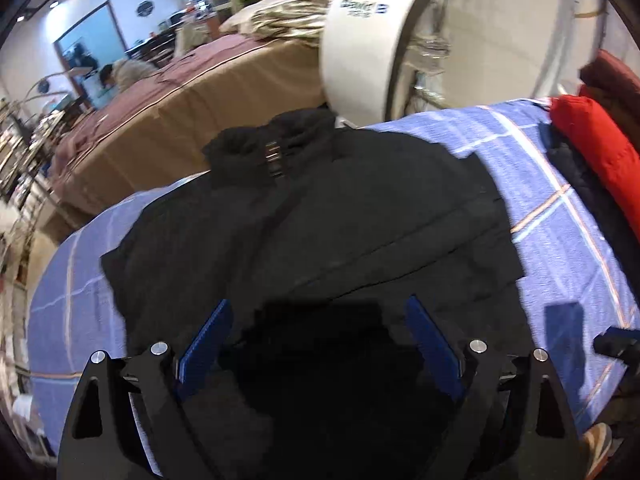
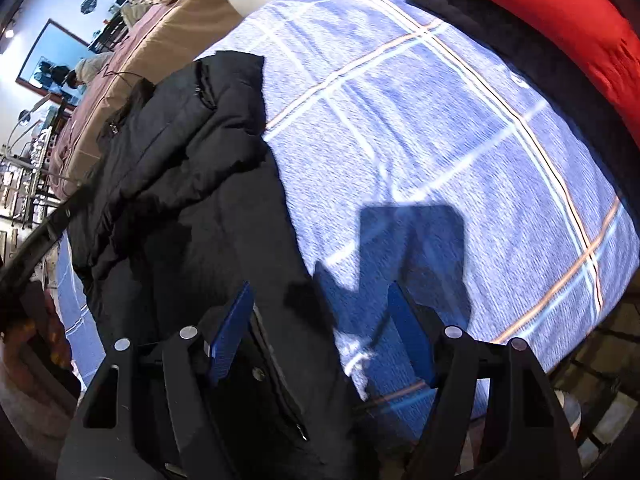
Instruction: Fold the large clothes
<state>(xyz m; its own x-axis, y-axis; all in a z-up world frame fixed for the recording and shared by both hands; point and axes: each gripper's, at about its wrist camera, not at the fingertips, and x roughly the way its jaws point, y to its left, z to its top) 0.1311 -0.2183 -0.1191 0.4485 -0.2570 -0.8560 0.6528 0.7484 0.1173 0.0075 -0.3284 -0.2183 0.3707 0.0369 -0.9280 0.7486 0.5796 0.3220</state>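
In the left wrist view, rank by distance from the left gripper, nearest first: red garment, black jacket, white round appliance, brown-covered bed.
From the left gripper:
1. Black jacket, directly beneath and ahead of the open jaws.
2. Red garment, far right, on the blue plaid cover's edge.
3. White round appliance, behind the jacket's collar.
4. Brown-covered bed, upper left, beyond the gap.

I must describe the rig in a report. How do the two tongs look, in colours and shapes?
Both look the same. The left tongs and right tongs each have two flat blue ribbed pads on black angular frames with triangular cut-outs and round silver bolt heads. No cables, markings or sleeves show.
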